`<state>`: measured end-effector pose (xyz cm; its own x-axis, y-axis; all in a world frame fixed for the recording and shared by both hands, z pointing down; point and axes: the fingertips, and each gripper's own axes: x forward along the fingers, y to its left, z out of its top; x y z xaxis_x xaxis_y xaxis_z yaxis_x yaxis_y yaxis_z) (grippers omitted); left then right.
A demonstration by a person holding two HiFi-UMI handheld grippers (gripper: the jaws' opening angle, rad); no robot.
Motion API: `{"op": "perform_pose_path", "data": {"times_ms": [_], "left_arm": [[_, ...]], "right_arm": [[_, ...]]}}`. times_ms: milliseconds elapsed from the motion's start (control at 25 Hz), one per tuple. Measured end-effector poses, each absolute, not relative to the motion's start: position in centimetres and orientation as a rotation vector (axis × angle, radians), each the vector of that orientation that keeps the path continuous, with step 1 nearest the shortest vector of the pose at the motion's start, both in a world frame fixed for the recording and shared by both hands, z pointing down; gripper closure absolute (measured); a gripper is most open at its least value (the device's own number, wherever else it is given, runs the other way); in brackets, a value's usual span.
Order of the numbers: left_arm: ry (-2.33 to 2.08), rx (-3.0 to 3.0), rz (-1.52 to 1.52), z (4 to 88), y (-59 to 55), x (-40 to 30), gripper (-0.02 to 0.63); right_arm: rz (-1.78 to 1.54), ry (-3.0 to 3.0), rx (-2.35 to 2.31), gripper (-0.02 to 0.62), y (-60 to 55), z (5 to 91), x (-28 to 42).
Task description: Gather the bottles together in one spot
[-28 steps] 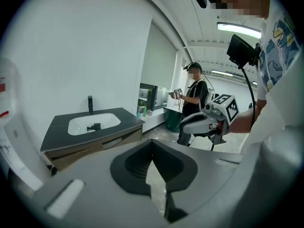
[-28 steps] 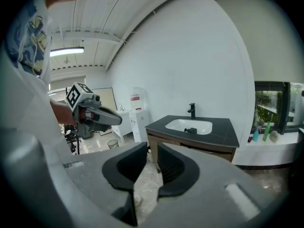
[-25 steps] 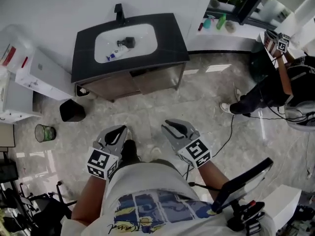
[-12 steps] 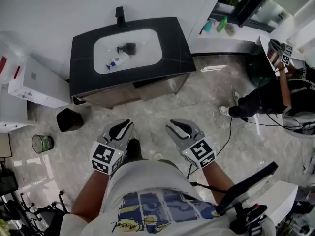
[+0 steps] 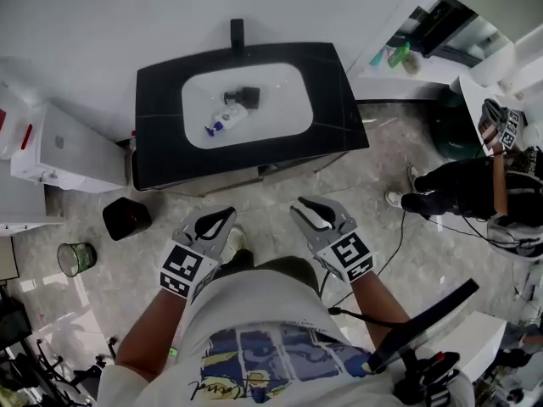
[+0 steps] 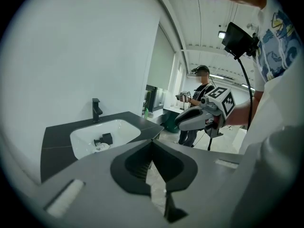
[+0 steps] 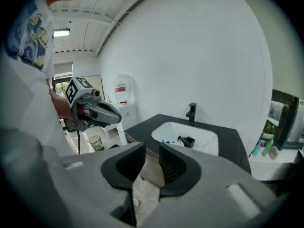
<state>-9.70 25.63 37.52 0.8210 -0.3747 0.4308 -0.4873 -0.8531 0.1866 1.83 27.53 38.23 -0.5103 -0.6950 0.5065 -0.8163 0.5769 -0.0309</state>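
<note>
A white bottle with a blue cap (image 5: 222, 123) lies in the white basin (image 5: 254, 70) of a black vanity, beside a small black object (image 5: 246, 96). The same bottle (image 7: 167, 142) shows small in the right gripper view. A green bottle (image 5: 399, 55) and a teal one (image 5: 377, 58) stand on a white ledge at the far right. My left gripper (image 5: 222, 221) hangs above the floor well short of the vanity, its jaw tips touching, holding nothing. My right gripper (image 5: 307, 213) is level with it, jaws slightly apart and empty.
A black faucet (image 5: 237, 32) stands behind the basin. On the floor at the left are a black bin (image 5: 125, 217) and a green-tinted cup (image 5: 75, 258), next to a white cabinet (image 5: 64, 147). Another person (image 5: 475, 185) stands at the right, with a cable (image 5: 394, 253) on the floor.
The vanity has come nearer and shifted right in the head view as I step toward it. Both grippers stay side by side in front of me, empty.
</note>
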Motion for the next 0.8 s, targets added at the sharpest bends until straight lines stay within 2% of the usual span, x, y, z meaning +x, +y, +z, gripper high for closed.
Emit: {"op": "perform_pose_path", "data": {"times_ms": [440, 800], "left_arm": [[-0.705, 2.672, 0.514, 37.5, 20.4, -13.5, 0.604], [-0.814, 2.549, 0.506, 38.4, 15.9, -14.1, 0.604]], "right_arm": [[0.259, -2.361, 1.056, 0.508, 18.9, 38.3, -2.8], [0.134, -2.387, 0.770, 0.502, 9.2, 42.3, -4.8]]}}
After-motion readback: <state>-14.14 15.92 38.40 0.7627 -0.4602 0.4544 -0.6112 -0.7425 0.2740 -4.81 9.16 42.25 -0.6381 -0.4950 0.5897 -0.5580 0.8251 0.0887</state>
